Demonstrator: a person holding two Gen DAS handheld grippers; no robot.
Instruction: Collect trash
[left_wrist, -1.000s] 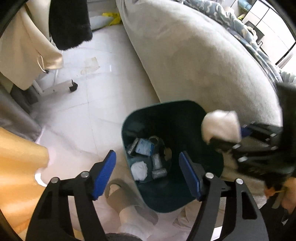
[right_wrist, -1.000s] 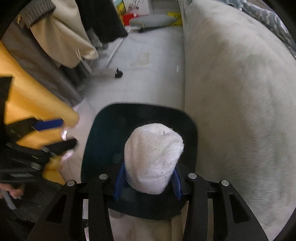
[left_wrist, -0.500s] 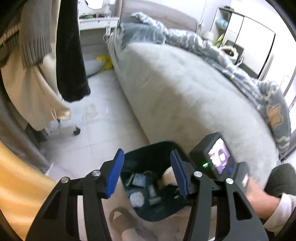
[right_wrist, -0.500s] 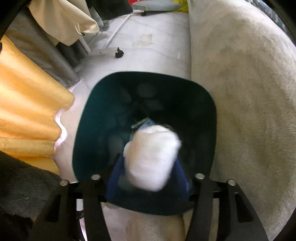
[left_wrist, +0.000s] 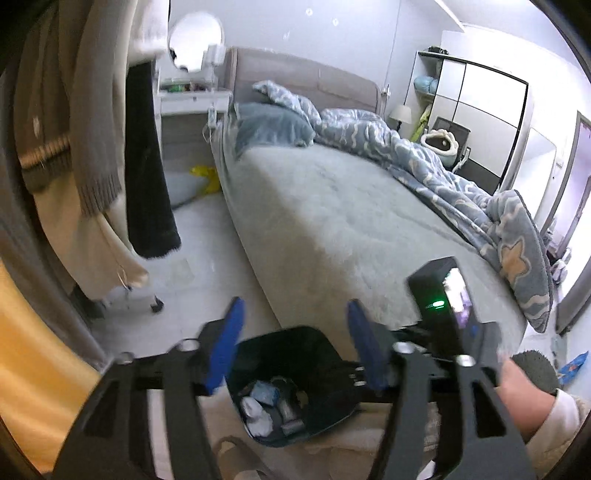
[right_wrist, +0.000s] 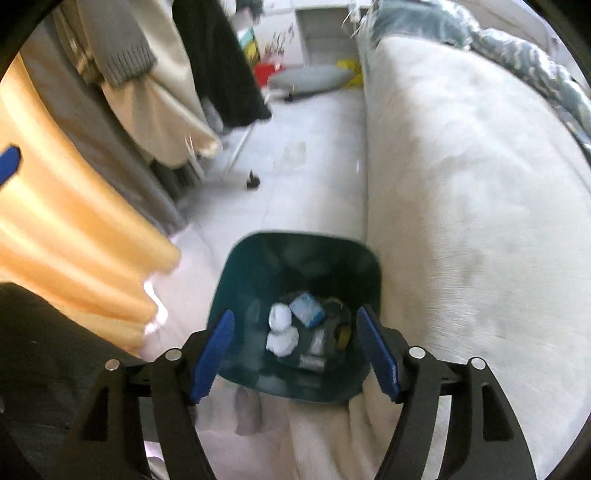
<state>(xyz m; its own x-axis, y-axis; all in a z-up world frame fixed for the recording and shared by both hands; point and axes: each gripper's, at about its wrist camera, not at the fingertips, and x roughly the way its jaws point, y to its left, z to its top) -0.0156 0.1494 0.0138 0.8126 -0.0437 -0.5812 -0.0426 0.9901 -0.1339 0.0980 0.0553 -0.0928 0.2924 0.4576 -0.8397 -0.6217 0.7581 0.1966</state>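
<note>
Now right gripper (right_wrist: 295, 347) has just opened; white wad (right_wrist: 282, 341) lies in bin (right_wrist: 258, 258)

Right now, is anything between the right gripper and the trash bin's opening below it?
Nothing visible. The right gripper is open and empty, over the dark green bin, whose mouth is uncovered. White wads and wrappers lie at the bottom. The bed only stands beside it.

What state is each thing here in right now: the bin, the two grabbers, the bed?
Dark teal plastic trash bin: upright, uncovered, part filled with white wads and wrappers.
Right hand-held gripper: open, empty, jaws just opened.
Left hand-held gripper: open, empty.
Grey bed: unmade, blue patterned duvet bunched.
</note>
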